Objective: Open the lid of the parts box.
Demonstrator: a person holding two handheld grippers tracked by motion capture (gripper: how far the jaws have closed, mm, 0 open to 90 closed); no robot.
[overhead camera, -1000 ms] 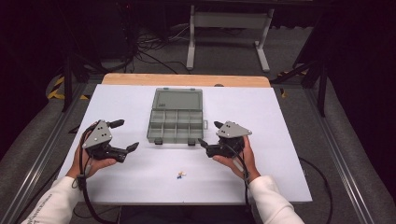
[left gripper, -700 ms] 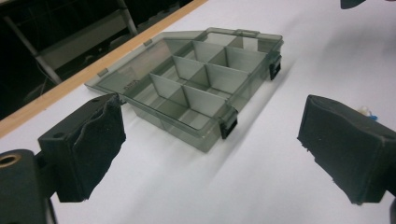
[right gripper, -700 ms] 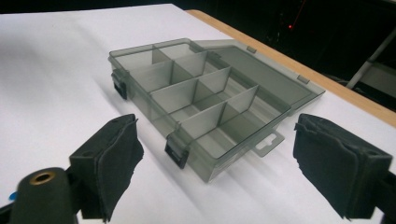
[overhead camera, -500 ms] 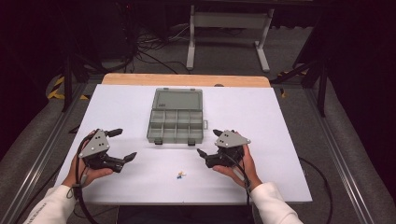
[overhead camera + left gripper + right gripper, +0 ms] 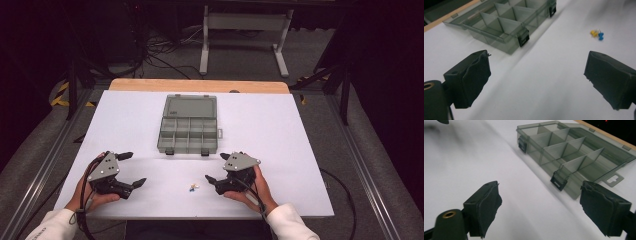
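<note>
Both of your grippers stand with jaws spread wide and nothing between them: the left gripper point(image 5: 131, 170) low at the near left of the white table point(image 5: 300, 150), the right gripper point(image 5: 216, 170) near the front edge at centre-right. Between the two, just left of the right gripper's tips, lie the push pins point(image 5: 193, 187) — in the left gripper view you can make out a yellow one and a blue one point(image 5: 598, 34) touching or nearly so. Farther back, at the table's middle, sits the open organizer box point(image 5: 189, 131), smoky clear plastic with its lid folded away from you and its divided compartments looking empty.

Expect the pins to be very light, hard and slick; they will likely skid or roll on the smooth table if you nudge them sideways. I would take one by its plastic head, across the waist where it narrows, coming down from above so that the soft pads close on both flanks at once. Mind the metal point — it could catch the padding.

No brand, label or writing can be read on the box, the pins or the grippers.
</note>
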